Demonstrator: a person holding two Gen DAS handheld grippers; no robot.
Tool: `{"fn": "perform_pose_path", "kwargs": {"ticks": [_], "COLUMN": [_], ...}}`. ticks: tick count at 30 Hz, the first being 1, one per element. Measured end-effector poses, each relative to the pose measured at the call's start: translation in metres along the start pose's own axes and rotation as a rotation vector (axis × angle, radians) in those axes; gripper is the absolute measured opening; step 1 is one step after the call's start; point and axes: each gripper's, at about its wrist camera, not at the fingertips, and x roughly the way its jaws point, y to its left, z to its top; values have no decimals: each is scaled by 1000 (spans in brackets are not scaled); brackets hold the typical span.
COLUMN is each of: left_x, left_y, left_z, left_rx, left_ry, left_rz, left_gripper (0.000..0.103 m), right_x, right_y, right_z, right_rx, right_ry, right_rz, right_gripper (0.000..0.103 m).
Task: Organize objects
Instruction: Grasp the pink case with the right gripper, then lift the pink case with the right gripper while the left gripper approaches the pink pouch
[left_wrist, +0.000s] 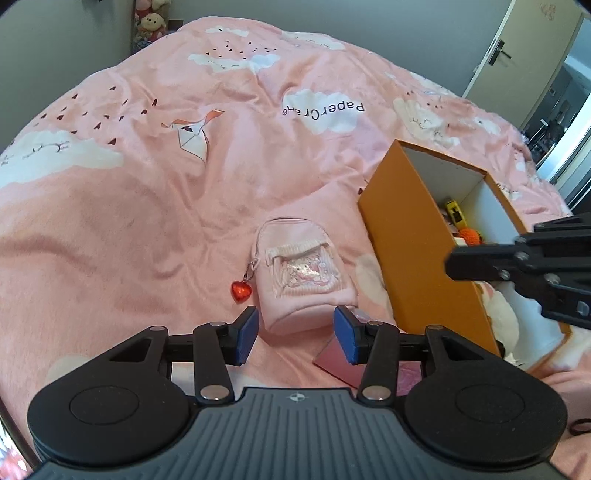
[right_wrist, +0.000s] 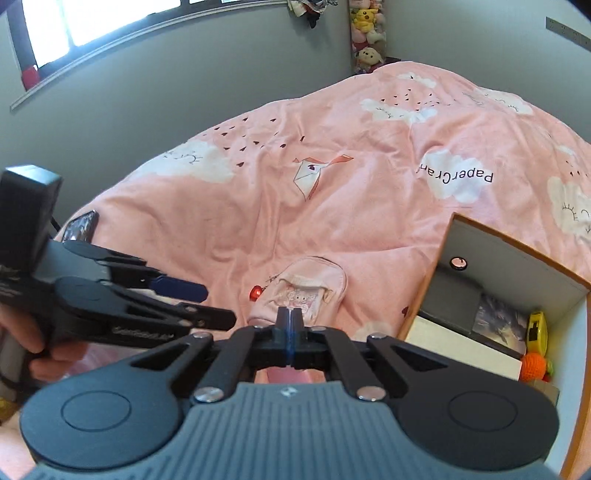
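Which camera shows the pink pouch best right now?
Left wrist: the pouch lies whole and unobstructed just beyond the open left tongs, its heart charm visible. In the right wrist view the shut right tongs cover its near edge.

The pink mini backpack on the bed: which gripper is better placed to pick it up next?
Left. The left gripper is open, and the pink mini backpack lies just ahead between its fingers. The right gripper is shut and sits nearer the orange box.

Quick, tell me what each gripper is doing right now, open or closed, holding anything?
Left gripper: open, empty, its fingers just short of the pink mini backpack.
Right gripper: shut, nothing visible between its pads.
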Motion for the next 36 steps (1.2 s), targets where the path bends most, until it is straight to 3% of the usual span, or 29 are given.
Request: {"fn": "perform_pose_path", "kwargs": {"ticks": [3, 6, 10, 23, 26, 30, 36], "left_x": [0, 0, 2, 8, 8, 8, 5], "left_y": [-6, -12, -18, -15, -14, -15, -19], "left_z": [-1, -7, -10, -12, -12, -12, -14], "left_rx": [23, 55, 94, 105, 104, 105, 107], "left_ry": [20, 34, 44, 60, 59, 62, 30], "left_rz": [-10, -2, 23, 28, 27, 26, 19], "left_gripper": [55, 55, 55, 55, 55, 55, 54], "right_x": [12, 39, 73, 132, 133, 124, 91], "right_y": [6, 16, 20, 11, 13, 14, 21], "right_z": [-2, -8, -11, -10, -15, -15, -17], "right_rx": [-16, -116, -224, -284, -288, -269, -241], "right_ry": [67, 172, 288, 534, 540, 508, 386], "right_rz": [11, -4, -30, 19, 13, 11, -2], "right_gripper": [5, 11, 36, 37, 31, 30, 29]}}
